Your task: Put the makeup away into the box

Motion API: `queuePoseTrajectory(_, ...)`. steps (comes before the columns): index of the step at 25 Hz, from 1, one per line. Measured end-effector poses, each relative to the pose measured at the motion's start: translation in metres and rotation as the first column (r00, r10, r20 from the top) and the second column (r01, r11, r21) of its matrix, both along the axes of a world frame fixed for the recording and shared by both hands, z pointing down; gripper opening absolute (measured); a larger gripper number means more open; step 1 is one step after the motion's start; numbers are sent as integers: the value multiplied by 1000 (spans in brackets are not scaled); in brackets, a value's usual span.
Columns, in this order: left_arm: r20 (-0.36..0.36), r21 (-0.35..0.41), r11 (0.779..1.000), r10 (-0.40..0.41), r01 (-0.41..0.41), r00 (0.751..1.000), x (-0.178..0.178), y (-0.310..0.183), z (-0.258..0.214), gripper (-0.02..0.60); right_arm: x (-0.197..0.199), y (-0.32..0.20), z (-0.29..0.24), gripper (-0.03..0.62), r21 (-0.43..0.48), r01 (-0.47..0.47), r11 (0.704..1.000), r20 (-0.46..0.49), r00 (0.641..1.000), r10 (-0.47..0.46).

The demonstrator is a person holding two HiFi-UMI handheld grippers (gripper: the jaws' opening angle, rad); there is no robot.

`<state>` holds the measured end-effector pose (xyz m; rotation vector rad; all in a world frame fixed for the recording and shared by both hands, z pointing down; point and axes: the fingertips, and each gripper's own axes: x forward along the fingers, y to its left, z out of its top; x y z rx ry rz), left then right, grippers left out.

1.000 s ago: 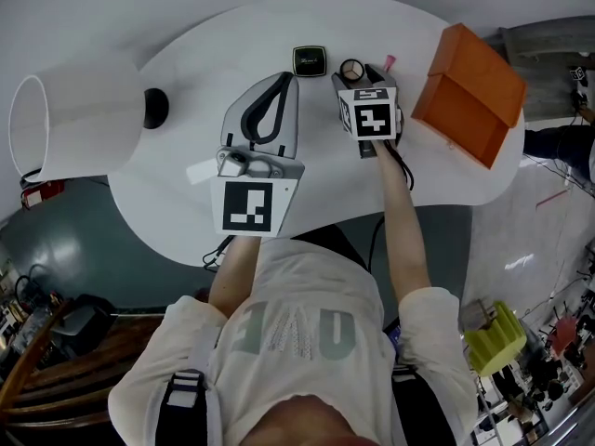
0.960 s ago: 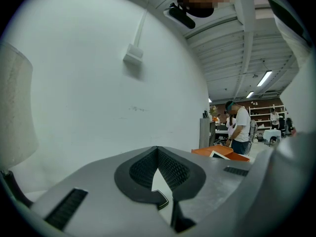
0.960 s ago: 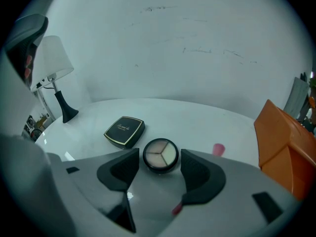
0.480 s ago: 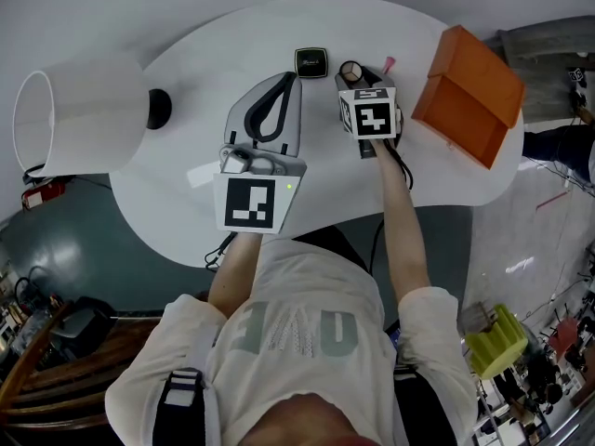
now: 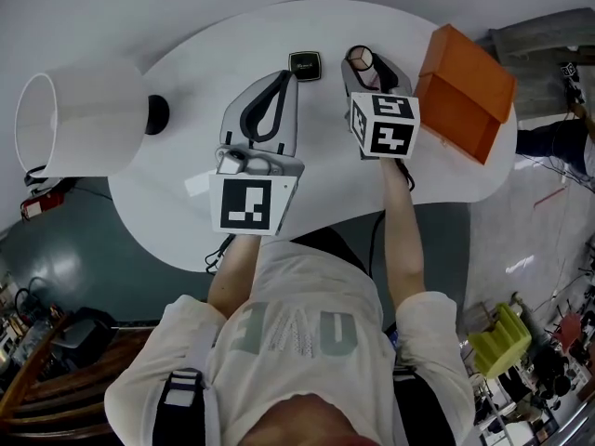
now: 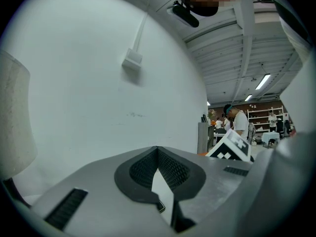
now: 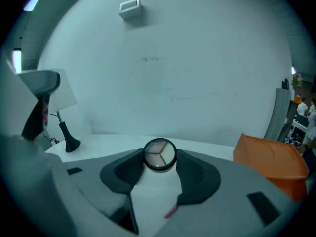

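My right gripper (image 5: 363,60) is lifted above the white table (image 5: 167,189), shut on a small round compact (image 5: 361,59) with a pale three-part face. In the right gripper view the round compact (image 7: 159,155) sits pinched between the dark pads at the tips of the right gripper (image 7: 159,158). The orange box (image 5: 465,91) stands just right of it, also seen as the orange box (image 7: 269,162). A black square compact (image 5: 304,65) lies on the table between my two grippers. My left gripper (image 5: 286,78) hovers left of it, jaws shut and holding nothing, as the left gripper (image 6: 158,151) shows.
A white lamp (image 5: 84,124) with a dark base stands at the table's left end, and the lamp (image 7: 66,132) shows at the left of the right gripper view. A thin pink item (image 7: 171,211) lies on the table below my right jaws. The table's near edge curves towards the person.
My right gripper has risen from the table with the round compact clamped in it and tilted towards the orange box. The left gripper has stayed put.
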<state>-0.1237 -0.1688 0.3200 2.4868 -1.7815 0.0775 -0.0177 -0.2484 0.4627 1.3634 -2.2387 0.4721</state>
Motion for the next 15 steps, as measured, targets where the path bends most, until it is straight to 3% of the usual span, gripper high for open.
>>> queuePoseTrajectory(4,-7,34,999,7,-6,1000,8,5,-18,6,11,19,-71,215,152,-38,988,61,998,29)
queuePoseTrajectory(8,18,85,996,38,-39,999,23,12,-38,6,29,50,-135,215,283,-106,953,124,990,73)
queuePoseTrajectory(15,43,154,981,116,-121,992,67,11,-71,6,74,97,-191,215,396,-201,896,216,969,122)
